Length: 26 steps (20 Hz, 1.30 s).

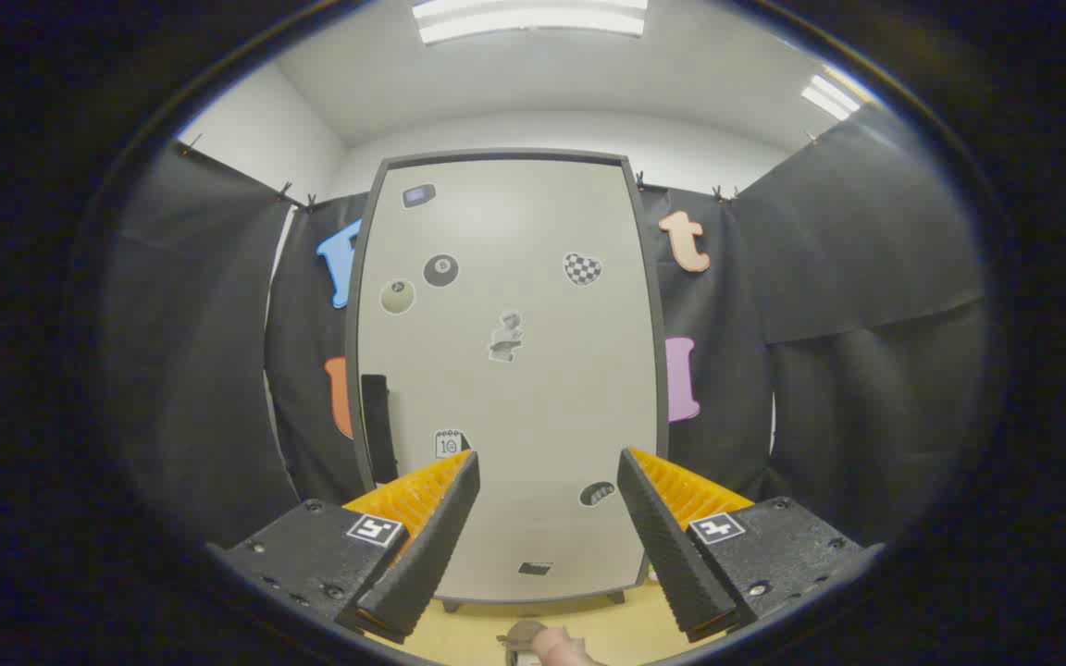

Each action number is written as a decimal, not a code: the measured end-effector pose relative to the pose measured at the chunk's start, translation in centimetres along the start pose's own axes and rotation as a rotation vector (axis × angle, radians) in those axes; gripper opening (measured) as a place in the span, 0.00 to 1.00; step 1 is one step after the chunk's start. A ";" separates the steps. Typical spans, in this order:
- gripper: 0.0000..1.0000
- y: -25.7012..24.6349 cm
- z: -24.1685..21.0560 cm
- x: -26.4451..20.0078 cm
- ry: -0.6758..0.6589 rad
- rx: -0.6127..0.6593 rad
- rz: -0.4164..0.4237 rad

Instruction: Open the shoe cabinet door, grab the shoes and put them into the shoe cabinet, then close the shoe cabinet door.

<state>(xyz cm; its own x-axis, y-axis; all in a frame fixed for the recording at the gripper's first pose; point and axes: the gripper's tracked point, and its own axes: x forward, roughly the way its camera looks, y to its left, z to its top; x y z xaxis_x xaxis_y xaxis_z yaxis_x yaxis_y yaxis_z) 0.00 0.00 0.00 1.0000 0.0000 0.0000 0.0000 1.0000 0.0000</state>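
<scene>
The shoe cabinet (505, 370) stands upright ahead of the tongs (547, 499), door closed. The tongs are spread wide, holding nothing. The door is probably rigid and light; grip the dark handle (378, 425) at the cabinet's left edge and pull squarely.

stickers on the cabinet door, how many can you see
8 on the shut cabinet door: three near the top left, one heart at upper right, one mid-door, one by the handle, two low between the open gripper fingers.
</scene>
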 end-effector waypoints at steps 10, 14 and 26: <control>0.98 -0.2 0.7 -0.5 -0.027 0.008 0.001; 0.98 -0.6 1.3 -0.9 -0.038 -0.002 -0.006; 0.98 -1.7 2.0 -1.6 -0.065 0.001 -0.025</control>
<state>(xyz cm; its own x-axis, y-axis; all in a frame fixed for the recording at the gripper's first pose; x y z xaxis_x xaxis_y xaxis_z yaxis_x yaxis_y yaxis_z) -1.56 -1.71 2.03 0.9975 -0.0251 0.0654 0.0251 0.9997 0.0014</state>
